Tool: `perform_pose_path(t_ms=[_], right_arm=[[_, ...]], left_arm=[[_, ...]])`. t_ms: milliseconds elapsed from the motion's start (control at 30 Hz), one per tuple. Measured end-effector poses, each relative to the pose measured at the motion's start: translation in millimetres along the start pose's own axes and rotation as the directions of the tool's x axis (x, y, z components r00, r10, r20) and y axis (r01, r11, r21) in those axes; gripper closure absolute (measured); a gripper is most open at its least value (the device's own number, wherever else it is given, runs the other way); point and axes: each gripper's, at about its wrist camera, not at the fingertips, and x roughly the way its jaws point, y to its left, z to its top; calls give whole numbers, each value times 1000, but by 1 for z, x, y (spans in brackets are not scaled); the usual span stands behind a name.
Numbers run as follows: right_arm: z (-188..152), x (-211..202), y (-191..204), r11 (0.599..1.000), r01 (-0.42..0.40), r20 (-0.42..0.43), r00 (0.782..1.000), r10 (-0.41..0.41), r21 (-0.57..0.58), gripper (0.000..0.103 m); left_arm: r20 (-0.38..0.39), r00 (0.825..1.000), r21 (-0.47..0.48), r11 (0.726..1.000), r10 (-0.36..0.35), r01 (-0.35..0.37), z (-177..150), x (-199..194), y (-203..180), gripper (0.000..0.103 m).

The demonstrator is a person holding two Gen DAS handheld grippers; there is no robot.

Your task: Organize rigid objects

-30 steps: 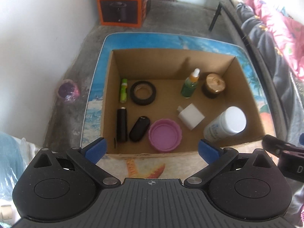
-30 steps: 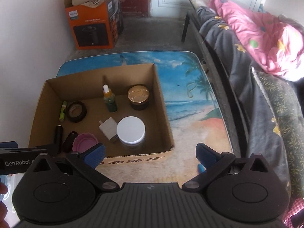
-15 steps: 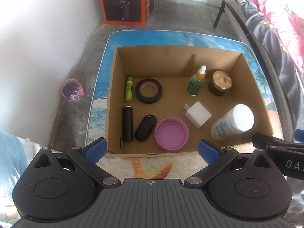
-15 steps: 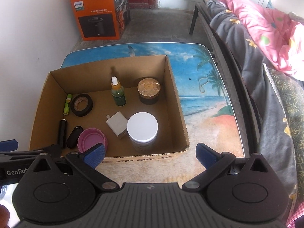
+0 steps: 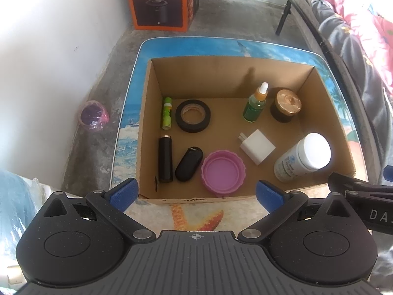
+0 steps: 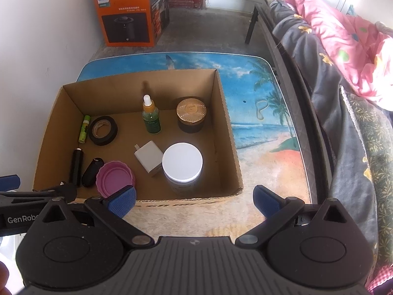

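An open cardboard box [image 5: 147,103] [image 6: 228,132] stands on a beach-print table [image 6: 265,132]. Inside lie a pink lid [image 5: 223,171], a white-capped bottle [image 5: 304,157], a white charger [image 5: 257,146], a green dropper bottle [image 5: 255,105], a gold-lidded jar [image 5: 286,108], a black tape roll [image 5: 193,116], a green tube [image 5: 166,113], a black tube [image 5: 165,158] and a black fob [image 5: 189,163]. My left gripper [image 5: 196,194] is open and empty above the box's near wall. My right gripper [image 6: 194,200] is open and empty above the box's near right corner.
An orange appliance carton [image 5: 159,2] stands on the floor past the table. A white wall [image 5: 49,49] runs along the left, with a pink-wrapped object [image 5: 94,115] on the floor beside it. A bed with grey and pink bedding [image 6: 343,73] runs along the right.
Both grippers have drawn back and risen a little from the box; more of the table and floor shows. Both stay open and empty. The objects in the box have not moved.
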Motion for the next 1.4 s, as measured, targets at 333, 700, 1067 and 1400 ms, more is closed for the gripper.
perform_pose_path(t_ms=[333, 700, 1067, 1400], right_arm=[[-1, 8, 2, 1000, 0, -15, 1000, 0, -11, 0], [3, 10, -2, 1000, -7, -16, 1000, 7, 1, 0], [5, 11, -9, 1000, -16, -21, 1000, 16, 17, 0], [3, 13, -12, 999, -21, -32, 999, 21, 28, 0]], left_arm=[[-14, 1000, 9, 1000, 17, -17, 1, 5, 2, 1], [-17, 999, 18, 999, 41, -41, 7, 3, -3, 1], [-19, 998, 20, 998, 54, -54, 10, 3, -11, 2], [-31, 998, 13, 998, 60, -59, 8, 2, -14, 2]])
